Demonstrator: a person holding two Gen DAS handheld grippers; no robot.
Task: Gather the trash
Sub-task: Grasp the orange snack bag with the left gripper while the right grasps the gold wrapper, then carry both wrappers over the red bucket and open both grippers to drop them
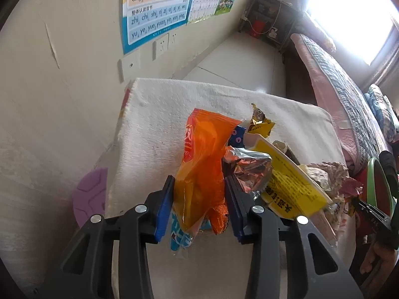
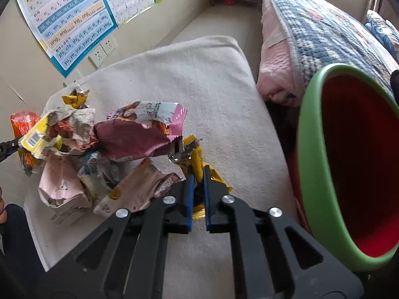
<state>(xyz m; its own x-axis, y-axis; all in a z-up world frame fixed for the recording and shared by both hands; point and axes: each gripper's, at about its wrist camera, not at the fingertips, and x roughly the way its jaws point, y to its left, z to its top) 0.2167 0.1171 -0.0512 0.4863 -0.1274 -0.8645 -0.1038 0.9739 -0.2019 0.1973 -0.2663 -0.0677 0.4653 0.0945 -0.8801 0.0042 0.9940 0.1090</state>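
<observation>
A heap of snack wrappers lies on a white cloth-covered surface (image 1: 174, 104). An orange wrapper (image 1: 202, 149) stands upright between the blue pads of my left gripper (image 1: 199, 178), which is shut on it. To its right lie a silver foil wrapper (image 1: 249, 167) and a yellow carton (image 1: 286, 174). In the right wrist view my right gripper (image 2: 197, 172) is shut on a yellow wrapper (image 2: 199, 159) at the near edge of the heap. A torn pink bag (image 2: 139, 134) and crumpled paper lie just left of it.
A bin with a green rim (image 2: 306, 149) and a red inside is tilted close at the right, its mouth facing me. A bed with a quilt (image 2: 311, 25) runs behind it. A wall with posters (image 1: 154, 7) is at the left, and a purple round object (image 1: 89, 194) lies below.
</observation>
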